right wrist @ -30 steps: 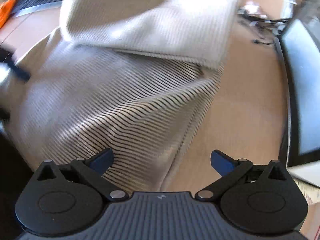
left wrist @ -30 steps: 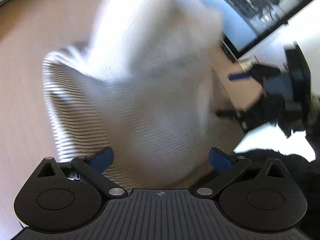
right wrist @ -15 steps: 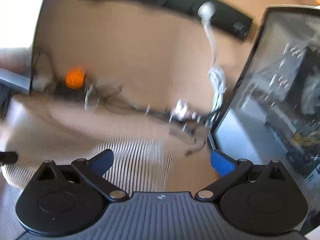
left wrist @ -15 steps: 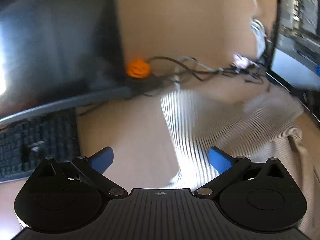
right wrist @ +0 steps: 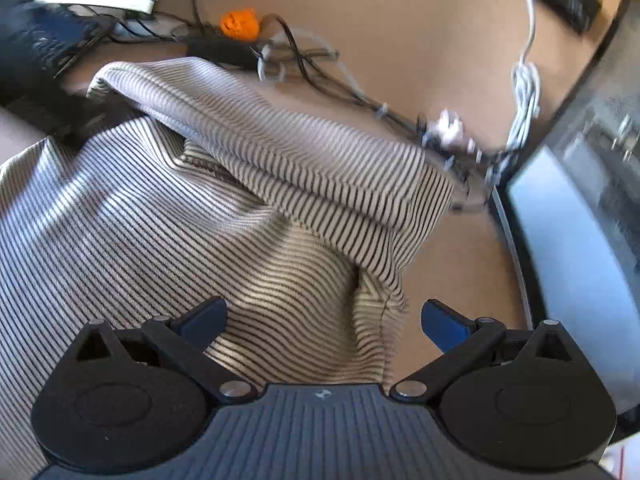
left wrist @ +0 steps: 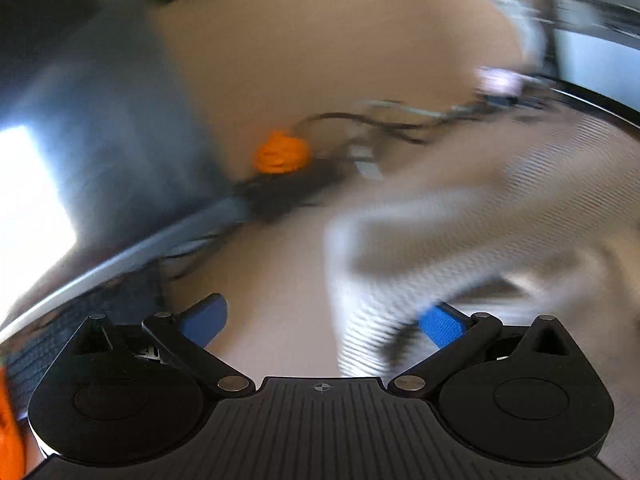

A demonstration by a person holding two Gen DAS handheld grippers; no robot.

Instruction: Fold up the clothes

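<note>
A beige garment with thin dark stripes (right wrist: 168,216) lies on the tan desk (right wrist: 400,32), its far part folded back over the rest as a thick band (right wrist: 312,168). My right gripper (right wrist: 322,320) hovers open over the garment's right edge, blue fingertips apart with nothing between them. In the left wrist view the same striped garment (left wrist: 460,240) is blurred at right. My left gripper (left wrist: 320,320) is open over bare desk just left of the cloth's edge, its right fingertip (left wrist: 440,326) close to the fabric.
An orange object (right wrist: 240,24) and a tangle of dark cables (right wrist: 320,76) lie beyond the garment. A white cable (right wrist: 528,76) and a monitor (right wrist: 580,216) stand at right. A keyboard (left wrist: 60,344) and a dark screen (left wrist: 100,128) are at left.
Both views swung from the garment up to the desk's back and down again. The right gripper has come back low over the folded cloth; the left view is still blurred by motion.
</note>
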